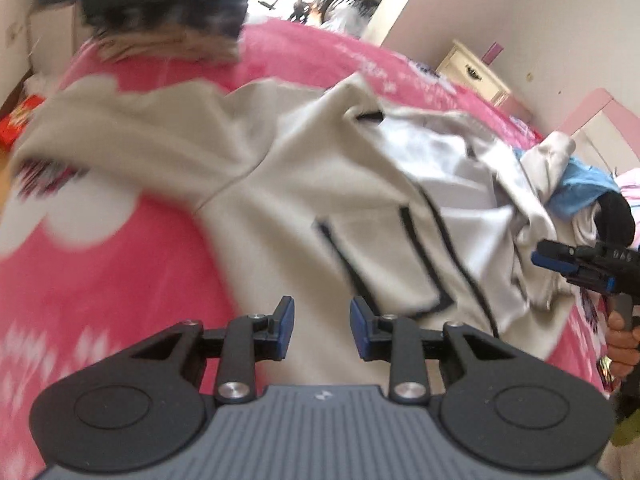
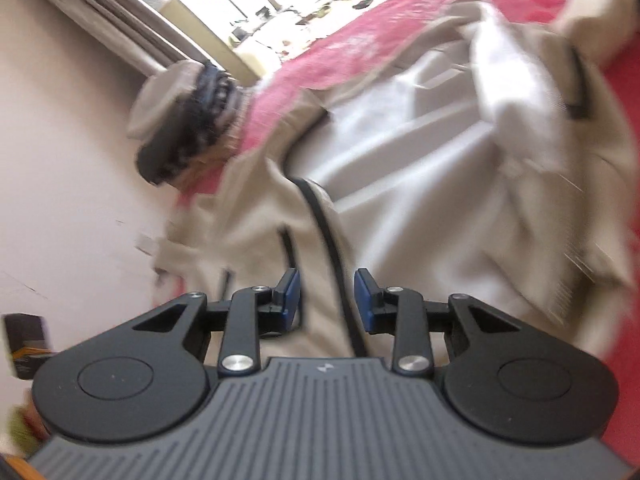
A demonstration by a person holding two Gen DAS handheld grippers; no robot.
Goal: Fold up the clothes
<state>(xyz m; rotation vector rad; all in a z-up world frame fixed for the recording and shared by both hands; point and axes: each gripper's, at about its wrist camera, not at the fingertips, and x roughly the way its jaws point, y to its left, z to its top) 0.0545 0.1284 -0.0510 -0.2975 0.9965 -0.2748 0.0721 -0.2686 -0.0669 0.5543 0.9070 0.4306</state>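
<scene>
beige jacket on pink blanket; dark fur-trimmed coat beyond; both hand-held grippers narrow, empty

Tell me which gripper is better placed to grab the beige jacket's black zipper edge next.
Probably the right gripper: the black zipper edge runs straight between its open jaws. The left gripper hangs open over the jacket beside the pocket.

The jacket is spread out across the blanket, taking up most of the middle. Behind it, at the far end, sits a fur-trimmed garment. A heap of clothes is bunched right beside the jacket's right edge, with a nightstand further back by the wall.
</scene>
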